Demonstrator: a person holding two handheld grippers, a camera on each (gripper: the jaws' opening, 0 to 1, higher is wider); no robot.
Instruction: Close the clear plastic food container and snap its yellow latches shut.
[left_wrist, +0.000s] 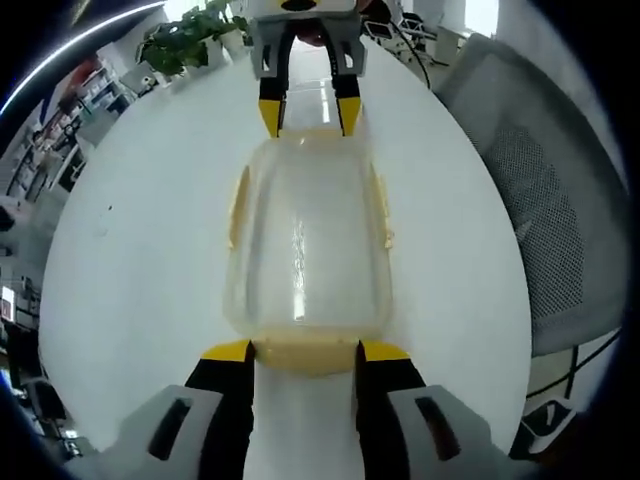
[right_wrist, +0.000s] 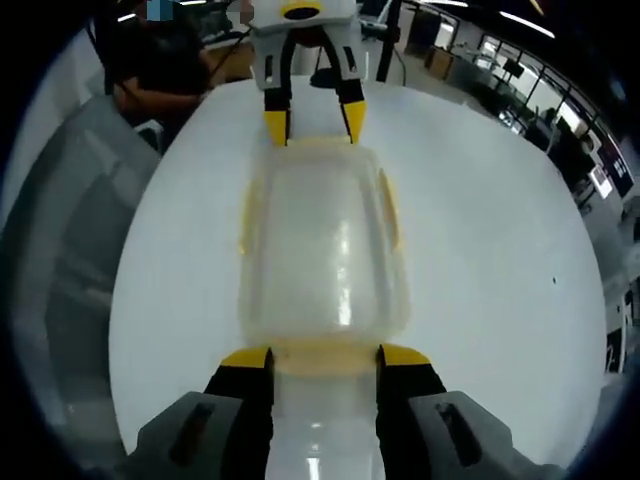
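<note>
The clear plastic container (left_wrist: 305, 235) (right_wrist: 322, 255) lies lengthwise on the white table (left_wrist: 150, 230) with its lid resting on top. Pale yellow side latches (left_wrist: 238, 205) (right_wrist: 390, 205) flare out from its long sides. My left gripper (left_wrist: 305, 352) is open, its yellow-tipped jaws flanking the near-end yellow latch (left_wrist: 305, 358). At the opposite end my right gripper (left_wrist: 308, 112) (right_wrist: 325, 358) is open too, with the other end latch (right_wrist: 325, 360) between its tips. The left gripper (right_wrist: 313, 122) faces me at the far end in the right gripper view.
A grey mesh chair (left_wrist: 545, 200) (right_wrist: 60, 260) stands close beside the table. A potted plant (left_wrist: 185, 40) sits at the table's far end. A person in dark clothes (right_wrist: 160, 70) sits beyond the table. Office desks (right_wrist: 560, 120) lie further off.
</note>
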